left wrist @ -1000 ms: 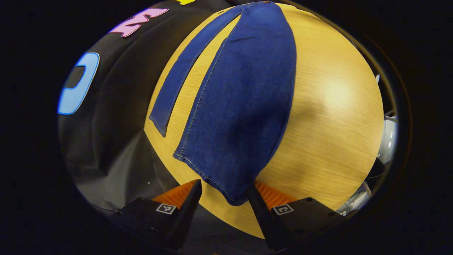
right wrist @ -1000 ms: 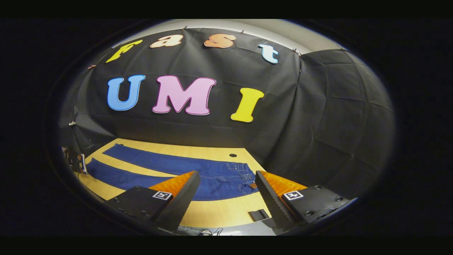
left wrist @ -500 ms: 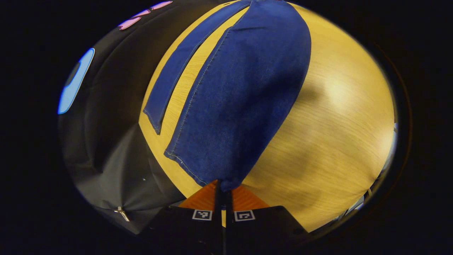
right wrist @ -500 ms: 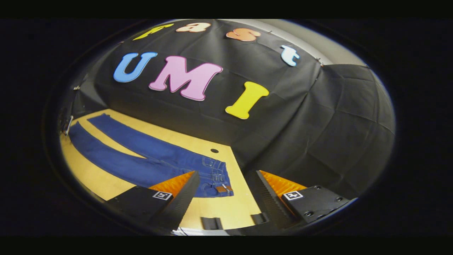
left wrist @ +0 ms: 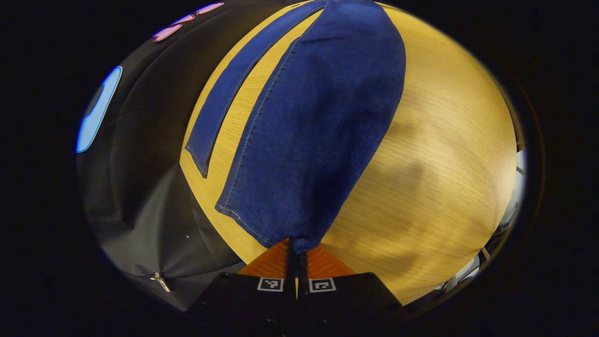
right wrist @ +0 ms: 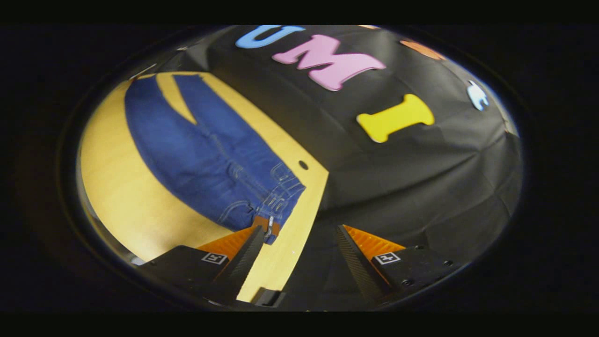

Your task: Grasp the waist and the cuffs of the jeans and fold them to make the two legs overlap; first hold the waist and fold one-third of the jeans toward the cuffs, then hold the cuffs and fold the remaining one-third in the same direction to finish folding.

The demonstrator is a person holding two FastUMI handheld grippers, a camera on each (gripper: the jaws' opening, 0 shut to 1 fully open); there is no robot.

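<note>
- The left gripper [left wrist: 295,250] is pinching the near cuff [left wrist: 281,236] of the jeans [left wrist: 309,126] lying flat on the wooden table [left wrist: 444,154].
- The right gripper [right wrist: 299,245] is hovering agape beside the waistband [right wrist: 276,206].
- Denim is likely handling soft, floppy and fairly heavy; the waistband corner looks the firmest hold.

— What do the left gripper's [left wrist: 295,248] parts look like?
— Two dark blocks side by side, each with a small square black-and-white marker on a white patch.
— And the right gripper [right wrist: 299,234]?
— Same dark housings, one marker apiece, small round screws along the right block's edge. Its fingers [right wrist: 353,255] are wedge-shaped with fine ridges along the inner faces.
</note>
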